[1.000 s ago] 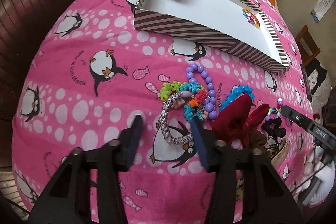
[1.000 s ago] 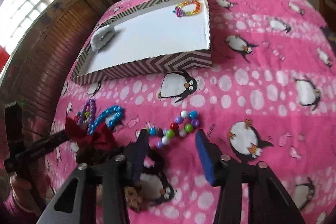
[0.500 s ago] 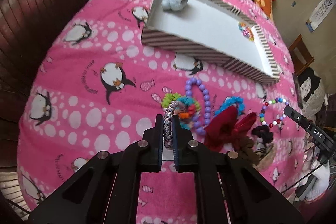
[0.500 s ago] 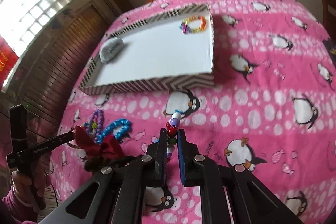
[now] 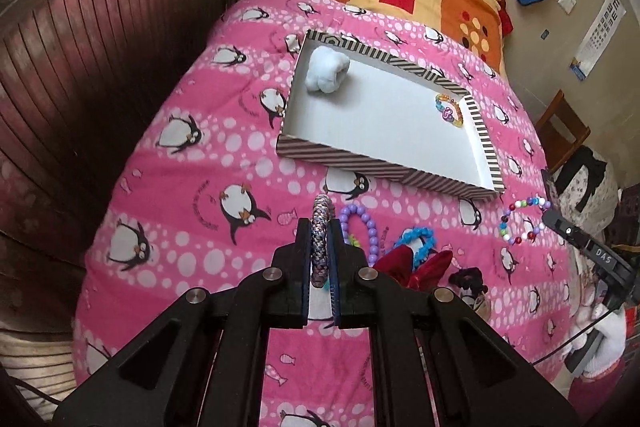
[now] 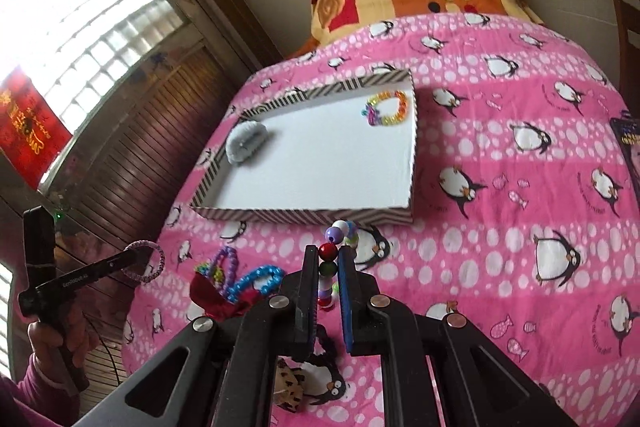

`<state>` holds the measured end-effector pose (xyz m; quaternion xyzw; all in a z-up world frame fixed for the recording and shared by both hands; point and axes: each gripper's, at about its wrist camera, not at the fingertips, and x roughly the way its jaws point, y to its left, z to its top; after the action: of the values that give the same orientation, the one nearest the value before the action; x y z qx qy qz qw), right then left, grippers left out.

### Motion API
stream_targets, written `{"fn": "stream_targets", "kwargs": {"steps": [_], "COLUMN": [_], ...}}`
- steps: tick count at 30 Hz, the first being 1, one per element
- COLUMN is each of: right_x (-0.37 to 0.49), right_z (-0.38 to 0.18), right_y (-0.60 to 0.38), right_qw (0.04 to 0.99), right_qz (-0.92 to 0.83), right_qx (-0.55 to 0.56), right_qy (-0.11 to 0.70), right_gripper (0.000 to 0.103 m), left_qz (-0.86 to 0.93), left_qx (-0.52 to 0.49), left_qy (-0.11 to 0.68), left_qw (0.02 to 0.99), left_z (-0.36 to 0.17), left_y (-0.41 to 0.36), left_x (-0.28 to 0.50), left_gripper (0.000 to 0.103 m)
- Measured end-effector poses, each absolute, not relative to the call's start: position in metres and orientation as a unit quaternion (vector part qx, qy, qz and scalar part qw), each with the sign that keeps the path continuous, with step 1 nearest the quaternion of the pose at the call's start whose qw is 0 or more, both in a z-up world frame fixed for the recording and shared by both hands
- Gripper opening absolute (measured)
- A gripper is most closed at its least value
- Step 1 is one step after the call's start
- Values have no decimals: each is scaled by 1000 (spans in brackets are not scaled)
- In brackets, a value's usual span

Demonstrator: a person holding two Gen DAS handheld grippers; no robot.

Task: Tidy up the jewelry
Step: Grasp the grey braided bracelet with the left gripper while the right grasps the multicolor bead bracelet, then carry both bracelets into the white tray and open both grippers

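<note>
— What have your grippers got?

— My left gripper (image 5: 321, 247) is clamped on a braided bracelet (image 5: 320, 239), held edge-on and clear of the pink bedspread (image 5: 192, 163). My right gripper (image 6: 328, 277) is clamped on a bracelet of mixed round beads (image 6: 334, 255), which sticks up past the fingertips.

— And what lies below them?

— A purple bead bracelet (image 5: 362, 227), a blue bead bracelet (image 5: 418, 239), a dark red bow (image 5: 412, 267) and a black scrunchie (image 5: 468, 277) sit close together on the bedspread.

— Where is the box?

— The striped tray (image 5: 380, 169) lies further up the bed, with a white fluffy scrunchie (image 5: 326, 73) in one corner and a rainbow bracelet (image 5: 450, 109) in another.
</note>
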<state>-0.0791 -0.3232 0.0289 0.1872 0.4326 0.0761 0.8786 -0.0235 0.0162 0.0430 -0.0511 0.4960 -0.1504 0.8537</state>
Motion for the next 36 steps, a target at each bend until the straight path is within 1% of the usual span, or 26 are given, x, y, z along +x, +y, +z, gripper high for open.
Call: {"fn": "stream_targets", "kwargs": {"steps": [9,18,25,36], "right_x": [-68,-41,1,93], "right_z": [40,50,48,23], "right_y": [-316,-305,-288,-256], "right_qw": [882,885,882,869], "right_qz": [84,87,95,107], "right_qx": [175,158,135,118], "right_qy": [430,430,442,469], "right_gripper": [8,8,8,8], "left_qz": [-147,-148,-153,-165], "left_qx": [-10,18,37,41], "left_qy": [481,472,470,498], "left_qw": [864,869,868,850], "left_z": [53,55,49,17], "left_y": [-2,-24,-42,-56], "left_x": [-9,25,57,106], "left_gripper": [6,6,6,6]}}
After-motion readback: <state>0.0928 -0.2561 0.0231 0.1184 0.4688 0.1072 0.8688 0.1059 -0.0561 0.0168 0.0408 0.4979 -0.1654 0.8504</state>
